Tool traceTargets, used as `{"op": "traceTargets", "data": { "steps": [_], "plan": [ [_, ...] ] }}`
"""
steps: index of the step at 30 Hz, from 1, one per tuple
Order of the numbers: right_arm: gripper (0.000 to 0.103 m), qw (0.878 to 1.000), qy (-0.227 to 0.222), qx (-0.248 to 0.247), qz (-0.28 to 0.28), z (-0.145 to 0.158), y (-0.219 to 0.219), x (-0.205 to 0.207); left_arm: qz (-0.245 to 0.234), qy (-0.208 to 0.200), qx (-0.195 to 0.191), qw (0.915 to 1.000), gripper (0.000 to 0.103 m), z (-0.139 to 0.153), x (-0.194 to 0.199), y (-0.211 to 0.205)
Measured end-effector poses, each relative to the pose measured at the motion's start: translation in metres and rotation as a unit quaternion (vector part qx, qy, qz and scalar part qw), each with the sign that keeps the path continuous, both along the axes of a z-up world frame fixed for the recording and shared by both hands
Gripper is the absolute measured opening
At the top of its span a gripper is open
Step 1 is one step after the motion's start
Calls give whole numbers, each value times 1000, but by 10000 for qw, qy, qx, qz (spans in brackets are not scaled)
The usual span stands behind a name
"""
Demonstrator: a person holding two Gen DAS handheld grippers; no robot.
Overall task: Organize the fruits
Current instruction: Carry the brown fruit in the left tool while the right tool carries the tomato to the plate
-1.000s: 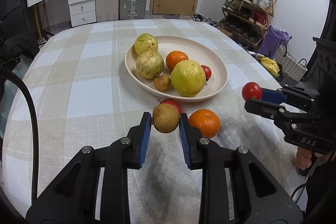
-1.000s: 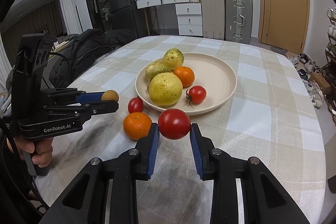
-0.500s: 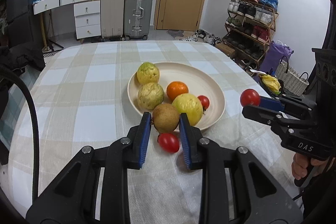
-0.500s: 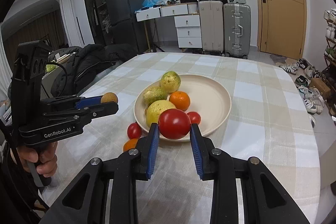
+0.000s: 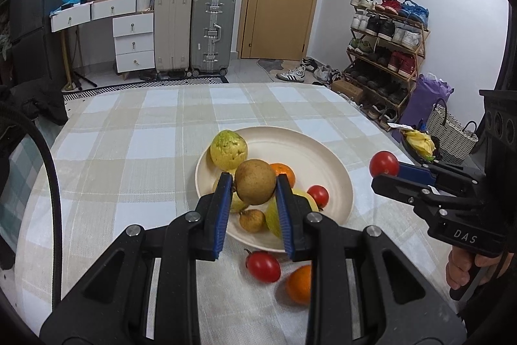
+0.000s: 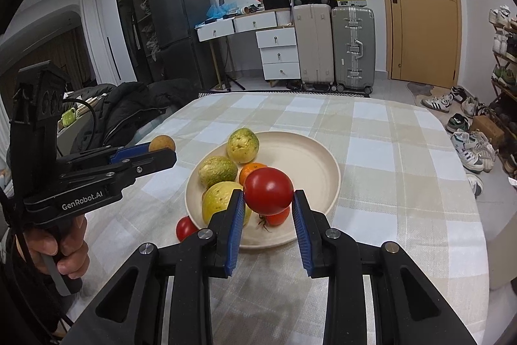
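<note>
In the left wrist view my left gripper (image 5: 253,182) is shut on a round brown fruit (image 5: 255,177), held above the near side of the cream plate (image 5: 323,157). The plate holds a green guava (image 5: 228,149), an orange (image 5: 286,173), a small tomato (image 5: 318,195), a small brown fruit (image 5: 252,220) and a half-hidden yellow-green fruit. A loose tomato (image 5: 263,265) and a loose orange (image 5: 299,283) lie on the cloth in front of the plate. My right gripper (image 6: 268,196) is shut on a red tomato (image 6: 268,188) over the plate (image 6: 310,157).
A checked cloth (image 5: 129,151) covers the round table. A dark jacket (image 6: 129,109) lies off its left edge. Suitcases (image 5: 194,31), white drawers (image 5: 134,44), a door and a shoe rack (image 5: 384,54) stand beyond. A person's hand (image 6: 68,248) holds the left gripper's handle.
Both grippers have risen and moved forward with their fruit. The brown fruit and the big tomato now hang over the plate's near part; the loose orange and tomato have slipped low between the fingers.
</note>
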State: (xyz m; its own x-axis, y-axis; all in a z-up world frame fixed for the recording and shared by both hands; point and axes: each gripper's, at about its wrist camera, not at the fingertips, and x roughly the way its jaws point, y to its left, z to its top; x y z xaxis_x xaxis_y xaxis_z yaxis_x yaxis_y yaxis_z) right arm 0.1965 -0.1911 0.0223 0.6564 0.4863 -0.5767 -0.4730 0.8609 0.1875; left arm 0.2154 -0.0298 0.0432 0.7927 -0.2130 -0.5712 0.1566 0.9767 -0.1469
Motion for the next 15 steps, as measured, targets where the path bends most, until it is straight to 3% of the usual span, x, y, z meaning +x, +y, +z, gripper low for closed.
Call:
{"op": "traceTargets", "data": {
  "steps": [15],
  "plan": [
    [31,9994,313,-6,-166,-25,6,36,51,322,-83,9994,25,-36,47,5]
  ]
}}
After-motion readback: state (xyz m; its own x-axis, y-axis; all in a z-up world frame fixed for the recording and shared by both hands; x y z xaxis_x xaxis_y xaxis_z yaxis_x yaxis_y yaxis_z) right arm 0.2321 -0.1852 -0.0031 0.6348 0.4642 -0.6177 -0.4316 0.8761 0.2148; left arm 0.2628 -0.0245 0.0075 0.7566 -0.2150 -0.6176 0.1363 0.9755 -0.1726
